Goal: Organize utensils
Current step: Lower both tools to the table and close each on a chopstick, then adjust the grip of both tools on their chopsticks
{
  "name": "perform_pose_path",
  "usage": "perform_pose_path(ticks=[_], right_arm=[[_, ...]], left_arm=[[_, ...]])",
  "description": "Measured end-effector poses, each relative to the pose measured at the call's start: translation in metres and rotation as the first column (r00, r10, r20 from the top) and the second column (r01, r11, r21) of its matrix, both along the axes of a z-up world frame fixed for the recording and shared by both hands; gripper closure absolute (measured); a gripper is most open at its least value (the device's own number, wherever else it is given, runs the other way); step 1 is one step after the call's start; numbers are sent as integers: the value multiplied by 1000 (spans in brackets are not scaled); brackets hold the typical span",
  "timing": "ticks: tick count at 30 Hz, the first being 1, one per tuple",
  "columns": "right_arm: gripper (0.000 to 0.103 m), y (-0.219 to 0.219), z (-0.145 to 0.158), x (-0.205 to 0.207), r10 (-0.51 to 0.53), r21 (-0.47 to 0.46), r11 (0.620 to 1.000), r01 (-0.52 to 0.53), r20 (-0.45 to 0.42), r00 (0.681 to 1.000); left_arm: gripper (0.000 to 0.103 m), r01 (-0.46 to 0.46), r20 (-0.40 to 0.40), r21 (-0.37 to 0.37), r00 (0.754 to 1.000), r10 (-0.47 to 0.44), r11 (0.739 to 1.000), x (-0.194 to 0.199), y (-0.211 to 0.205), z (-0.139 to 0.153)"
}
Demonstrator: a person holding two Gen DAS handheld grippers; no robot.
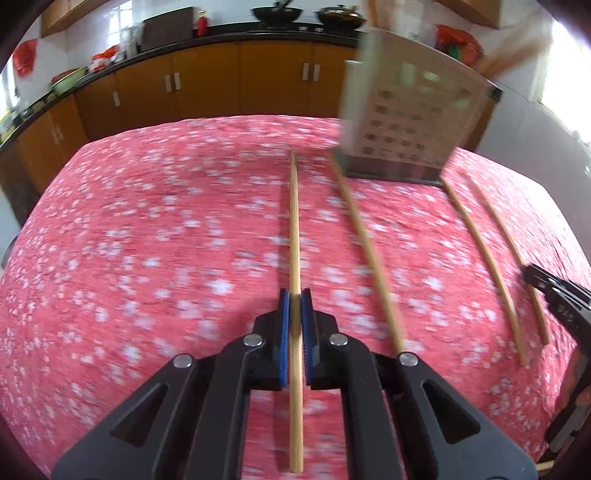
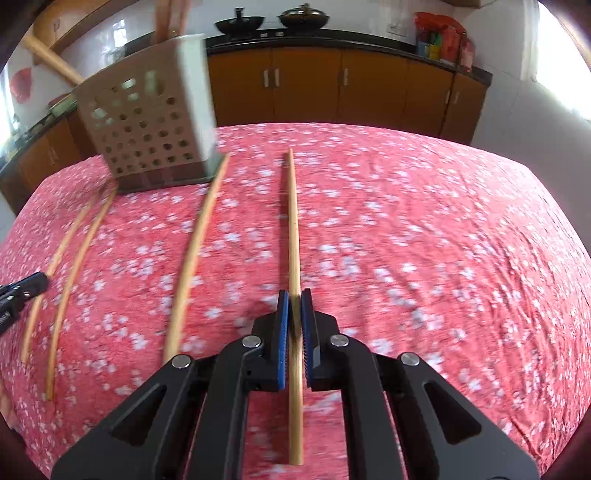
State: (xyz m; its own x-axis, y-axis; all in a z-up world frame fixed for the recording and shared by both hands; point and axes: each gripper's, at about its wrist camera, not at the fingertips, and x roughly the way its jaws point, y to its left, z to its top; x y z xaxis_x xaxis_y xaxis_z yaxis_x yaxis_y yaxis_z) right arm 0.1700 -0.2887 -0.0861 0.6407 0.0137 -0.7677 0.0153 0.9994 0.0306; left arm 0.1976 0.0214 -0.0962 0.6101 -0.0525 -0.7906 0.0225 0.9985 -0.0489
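Note:
My left gripper [image 1: 294, 295] is shut on a wooden chopstick [image 1: 294, 229] that runs forward along the fingers above the red floral tablecloth. My right gripper [image 2: 294, 295] is shut on another chopstick [image 2: 293, 221] the same way. A perforated beige utensil holder [image 1: 406, 125] stands at the far side of the table, right of my left gripper; it also shows in the right wrist view [image 2: 147, 122] at upper left, with wooden handles sticking out. Three loose chopsticks [image 1: 369, 251] lie on the cloth in front of the holder; they also show in the right wrist view [image 2: 192, 251].
The table under the red cloth [image 1: 147, 240] ends at the far edge before brown kitchen cabinets [image 1: 221, 85]. Woks [image 2: 240, 24] sit on the counter behind. The other gripper's tip shows at the right edge of the left view [image 1: 554, 291].

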Motion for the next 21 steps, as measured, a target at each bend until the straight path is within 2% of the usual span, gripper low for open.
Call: perform_pose_path(ticks=[6, 10, 15, 21], right_arm=[[95, -17, -1, 2, -27, 23, 999, 27, 3, 1000], [95, -16, -2, 4, -27, 16, 999, 27, 2, 1000], [94, -10, -2, 2, -29, 3, 1000, 29, 2, 1000], [94, -4, -2, 3, -30, 0, 1000, 30, 1, 1000]], left_arm=[[94, -39, 1, -34, 999, 39, 999, 7, 31, 1], [92, -35, 26, -30, 999, 36, 999, 3, 31, 1], [91, -39, 26, -60, 999, 40, 997, 1, 35, 2], [91, -40, 25, -59, 999, 41, 997, 1, 34, 2]])
